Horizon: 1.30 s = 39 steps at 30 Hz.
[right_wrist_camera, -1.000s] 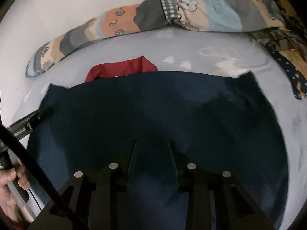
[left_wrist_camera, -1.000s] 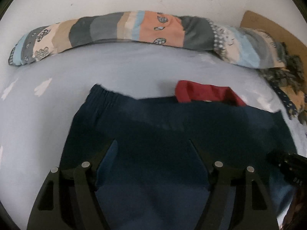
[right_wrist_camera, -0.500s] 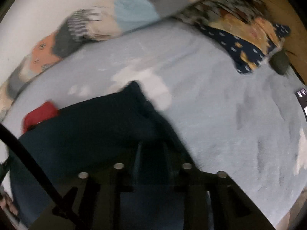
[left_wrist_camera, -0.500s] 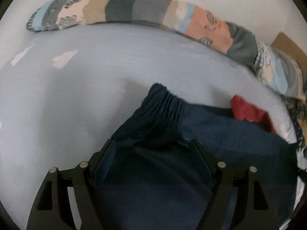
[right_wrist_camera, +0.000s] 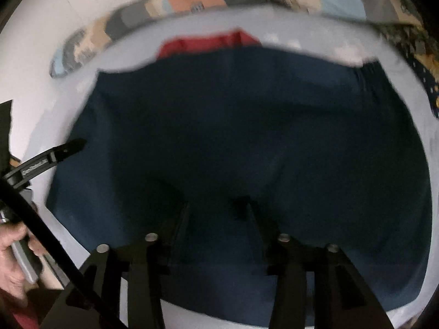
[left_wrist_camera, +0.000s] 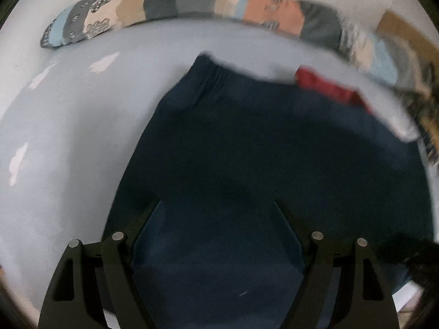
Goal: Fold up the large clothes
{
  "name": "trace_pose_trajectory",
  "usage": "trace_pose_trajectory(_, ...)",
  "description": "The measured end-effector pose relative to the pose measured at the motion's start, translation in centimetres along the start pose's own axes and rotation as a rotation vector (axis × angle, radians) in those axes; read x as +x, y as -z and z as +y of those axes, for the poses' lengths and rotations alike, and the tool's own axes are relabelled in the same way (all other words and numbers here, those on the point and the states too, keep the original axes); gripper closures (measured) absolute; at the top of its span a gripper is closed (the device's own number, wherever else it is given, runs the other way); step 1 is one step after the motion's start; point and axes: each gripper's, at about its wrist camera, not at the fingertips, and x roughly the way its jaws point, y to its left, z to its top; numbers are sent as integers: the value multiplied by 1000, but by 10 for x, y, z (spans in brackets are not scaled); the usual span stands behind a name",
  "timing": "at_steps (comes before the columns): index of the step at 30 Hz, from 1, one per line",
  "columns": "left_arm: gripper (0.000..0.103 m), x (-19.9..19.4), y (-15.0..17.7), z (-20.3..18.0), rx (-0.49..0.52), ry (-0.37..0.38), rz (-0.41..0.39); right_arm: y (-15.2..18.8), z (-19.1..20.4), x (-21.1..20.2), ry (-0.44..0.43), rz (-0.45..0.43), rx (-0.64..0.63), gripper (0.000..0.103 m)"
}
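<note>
Navy garment: a dark blue garment [left_wrist_camera: 260,150] lies spread on the pale blue bed [left_wrist_camera: 68,142], gathered elastic edge at its far end; it fills the middle of both views.
Left tongs: the left tongs [left_wrist_camera: 218,205] stand wide apart above the near part of the garment; nothing shows between the fingers but cloth lying below, so no hold is visible.
Right tongs: the right tongs [right_wrist_camera: 216,203] are narrower, a modest gap between the fingers [right_wrist_camera: 181,219]; whether the tips pinch cloth I cannot tell, as they are dark against dark fabric and blurred.
Left view only: wide bare bed sheet to the garment's left, white marks on it, and the far left tip of the long patchwork bolster [left_wrist_camera: 192,2].
Right view only: the left tongs' finger [right_wrist_camera: 49,159] coming in beside the garment's left edge, and the person's hand [right_wrist_camera: 13,257] gripping the handle.
Both views: a red cloth [right_wrist_camera: 208,44] just beyond the garment's far edge, partly under it.
Edges: the bolster lines the wall; patterned fabrics [right_wrist_camera: 417,49] crowd the far right.
</note>
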Motion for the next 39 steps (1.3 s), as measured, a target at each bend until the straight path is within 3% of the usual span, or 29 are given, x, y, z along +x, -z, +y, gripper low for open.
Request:
trace_pose_trajectory(4,24,-8,22,14,-33,-17,42,12,-29,-20,26,-33,145,54)
trace_pose_trajectory(6,24,-30,26,21,-60,-1,3,18,-37,-41,61,-89,159,52)
trace_pose_trajectory(9,24,-65,31,20,-61,26,-71,23,-39,-66,9,-156,141,45)
trace_pose_trajectory(12,21,-83,37,11,-37,60,-137,26,-41,-71,-1,-160,133,45)
trace_pose_trajectory(14,21,-76,42,2,-28,78,-145,27,-42,-70,4,-160,134,45)
trace_pose_trajectory(19,21,-33,42,-27,-2,138,-52,25,-70,-66,-26,-134,156,45)
trace_pose_trajectory(22,21,-15,36,-54,77,124,-47,17,-76,-47,-88,-81,149,45)
trace_pose_trajectory(25,21,-5,29,-80,159,106,-82,5,-61,-41,-73,-106,87,45)
trace_pose_trajectory(29,16,16,17,-94,216,81,-92,-10,-45,-12,-192,-54,97,45)
trace_pose_trajectory(33,9,23,4,-80,249,26,-82,-16,-53,0,-160,-20,80,50)
trace_pose_trajectory(35,9,25,-5,-55,192,-15,-69,-16,-73,-7,-119,-37,125,52)
trace_pose_trajectory(38,9,25,-14,-19,94,-77,-54,-13,-102,-22,34,-66,172,51)
trace_pose_trajectory(39,10,22,-16,-11,73,-82,-61,-11,-112,-31,43,-87,189,49)
